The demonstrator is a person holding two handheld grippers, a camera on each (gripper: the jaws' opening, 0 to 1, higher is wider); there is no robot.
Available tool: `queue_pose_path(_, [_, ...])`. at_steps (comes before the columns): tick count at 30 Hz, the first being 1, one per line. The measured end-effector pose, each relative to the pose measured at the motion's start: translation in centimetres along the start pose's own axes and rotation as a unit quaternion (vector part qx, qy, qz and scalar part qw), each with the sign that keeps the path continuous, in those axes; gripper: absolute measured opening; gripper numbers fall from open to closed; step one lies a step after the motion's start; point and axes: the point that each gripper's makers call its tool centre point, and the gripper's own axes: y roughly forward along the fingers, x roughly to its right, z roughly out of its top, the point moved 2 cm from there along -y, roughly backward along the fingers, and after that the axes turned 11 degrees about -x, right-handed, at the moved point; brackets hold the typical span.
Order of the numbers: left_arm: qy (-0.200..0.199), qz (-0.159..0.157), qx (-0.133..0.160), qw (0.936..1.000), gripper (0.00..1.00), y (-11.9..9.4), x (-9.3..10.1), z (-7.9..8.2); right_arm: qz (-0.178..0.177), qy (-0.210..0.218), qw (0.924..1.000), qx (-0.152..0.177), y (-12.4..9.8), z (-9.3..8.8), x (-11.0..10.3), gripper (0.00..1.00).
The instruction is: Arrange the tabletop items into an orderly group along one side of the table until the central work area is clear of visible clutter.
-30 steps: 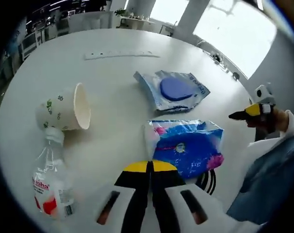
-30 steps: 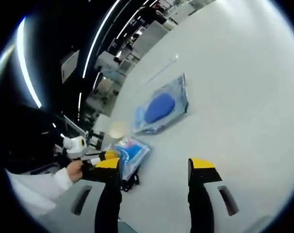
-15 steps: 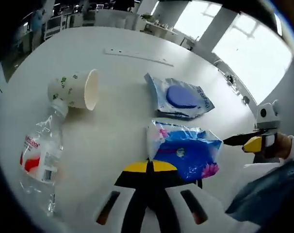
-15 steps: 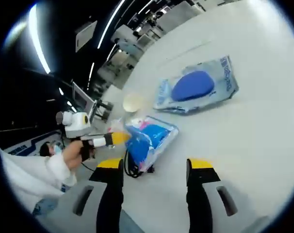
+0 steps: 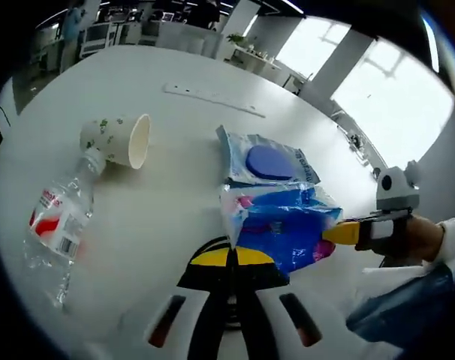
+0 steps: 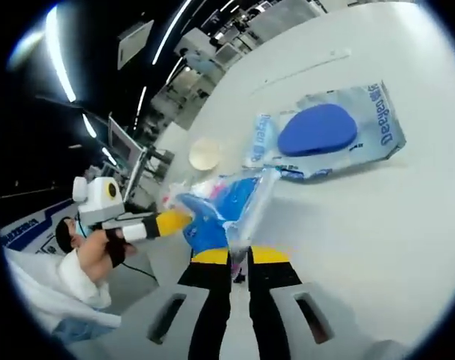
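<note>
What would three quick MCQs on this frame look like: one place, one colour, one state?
1. Where does the paper cup lie?
A. by the bottle's cap end
B. on the blue pad pack
C. between the right tool's jaws

2. What colour is the bottle's label?
A. green
B. red and white
C. black

3. How do the right tool's jaws stand?
A. wide open
B. shut on the bright blue packet
C. shut on nothing

Answers: 1 A, the cup on its side touches the bottle's cap end; 2 B, red and white print shows; 3 B, the jaws pinch the packet's edge.
</note>
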Motion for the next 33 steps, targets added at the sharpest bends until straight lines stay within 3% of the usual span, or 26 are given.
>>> queue_pose_path(4, [0.011, -0.014, 0.014, 0.9997, 0.0, -0.3, 1.4, 0.8, -0.008, -0.003, 1.0, 0.005, -1.0, 0.4, 0.4, 0.0])
queue_pose_path(9, [0.055, -0.013, 0.007, 0.9984, 0.0, 0.5, 3.2, 1.2, -0.023, 0.001, 0.9996, 0.013, -2.5, 0.6, 1.4, 0.0])
queue_pose_path(15, [0.067, -0.027, 0.0, 0.9974, 0.0, 1.4, 4.9, 1.2, -0.042, 0.003, 0.9988, 0.026, -4.2, 0.8, 2.4, 0.0])
queue_pose_path(24, [0.089, -0.042, 0.0, 0.9951, 0.0, 2.3, 7.3, 2.5, -0.059, -0.008, 0.997, 0.048, -6.6, 1.2, 3.6, 0.0])
queue_pose_path(33, [0.123, -0.056, -0.009, 0.9908, 0.0, 3.9, 9.7, 3.9, -0.07, 0.021, 0.9942, 0.079, -8.9, 1.8, 5.4, 0.0])
